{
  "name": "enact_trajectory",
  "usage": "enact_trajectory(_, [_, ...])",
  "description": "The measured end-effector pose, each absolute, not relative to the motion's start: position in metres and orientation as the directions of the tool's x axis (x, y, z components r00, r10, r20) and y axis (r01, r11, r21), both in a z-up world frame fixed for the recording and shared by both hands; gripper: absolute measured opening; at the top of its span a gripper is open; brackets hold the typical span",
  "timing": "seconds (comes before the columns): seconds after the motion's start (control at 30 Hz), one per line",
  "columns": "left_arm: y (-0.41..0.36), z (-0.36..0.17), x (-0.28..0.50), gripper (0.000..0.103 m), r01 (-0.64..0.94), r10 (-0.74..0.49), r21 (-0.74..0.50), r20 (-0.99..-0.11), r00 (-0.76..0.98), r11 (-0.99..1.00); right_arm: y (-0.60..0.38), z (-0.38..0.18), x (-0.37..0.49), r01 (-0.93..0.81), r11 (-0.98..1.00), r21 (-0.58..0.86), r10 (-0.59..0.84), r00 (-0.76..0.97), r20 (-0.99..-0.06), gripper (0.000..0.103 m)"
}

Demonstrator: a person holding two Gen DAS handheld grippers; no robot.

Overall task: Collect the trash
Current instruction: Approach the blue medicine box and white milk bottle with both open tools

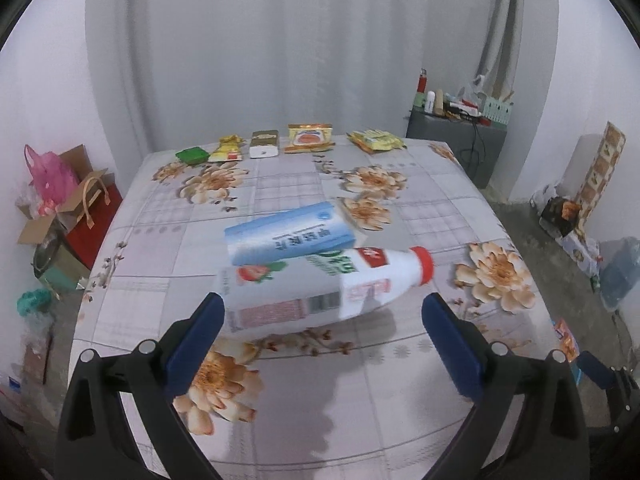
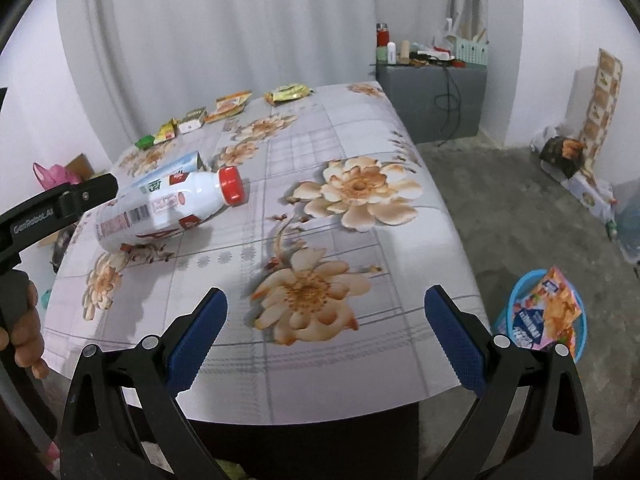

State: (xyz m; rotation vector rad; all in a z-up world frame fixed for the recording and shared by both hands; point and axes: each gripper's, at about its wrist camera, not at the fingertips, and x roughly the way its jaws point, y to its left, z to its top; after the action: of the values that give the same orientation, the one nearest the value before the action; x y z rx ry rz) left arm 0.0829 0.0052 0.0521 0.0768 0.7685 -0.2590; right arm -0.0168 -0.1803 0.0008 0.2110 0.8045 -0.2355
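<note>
While lying on its side on the flowered worktop (image 1: 304, 392), white plastic bottle (image 1: 320, 288) with red screw cap (image 1: 423, 265) pointing toward the right finger of the left claw (image 1: 320, 320). Printed with a strawberry picture, green lettering, a red label patch and a barcode panel; blurred, so text unreadable. Base end just beside the left blue pad (image 1: 196, 336) of that claw, contact impossible to tell; cap end short of the right pad, with bare cloth between. Left claw spread wide, clamped on nothing.

Just beyond the bottle and touching it, light blue and white carton (image 1: 290, 234), also on its side, lettering upside down from this view.

Far ahead of the left claw, along the far edge of the worktop, a row of snack wrappers (image 1: 310, 138), green, yellow and orange.

Right claw (image 2: 326, 330) likewise spread wide and holding nothing, over the near part of the worktop, well apart from the bottle, which sits ahead and to its left. Below and right of the right claw, on the floor, blue basket (image 2: 516, 292) holding a colourful snack bag (image 2: 548, 312).
</note>
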Motion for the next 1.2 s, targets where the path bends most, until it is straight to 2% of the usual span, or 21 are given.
enact_trajectory(0.37, [0.062,0.045,0.096,0.097,0.266,-0.245,-0.066,-0.643,0.726,0.962,-0.133,0.019,0.005,0.282,0.959,-0.020,-0.215,0.681,-0.700,0.095])
enact_trajectory(0.6, [0.084,0.034,0.105,0.097,0.271,-0.259,-0.079,-0.626,0.736,0.959,-0.112,0.021,0.020,0.203,0.979,0.014,-0.135,0.702,-0.700,0.095])
enact_trajectory(0.77, [0.095,0.027,0.109,0.097,0.267,-0.261,-0.087,-0.621,0.739,0.960,-0.122,0.018,0.022,0.151,0.983,0.108,-0.031,0.708,-0.706,0.095])
enact_trajectory(0.93, [0.107,0.025,0.108,0.097,0.264,-0.264,-0.093,-0.609,0.748,0.960,-0.164,0.016,0.014,0.228,0.946,0.229,-0.002,0.712,-0.703,0.095])
enact_trajectory(1.0, [0.111,0.025,0.108,0.097,0.265,-0.260,-0.084,-0.603,0.754,0.961,-0.179,0.015,0.015,0.238,0.923,0.301,0.050,0.702,-0.710,0.095])
enact_trajectory(1.2, [0.115,0.023,0.108,0.097,0.313,-0.314,-0.107,-0.590,0.744,0.944,-0.191,0.020,0.021,0.215,0.901,0.377,0.125,0.704,-0.699,0.091])
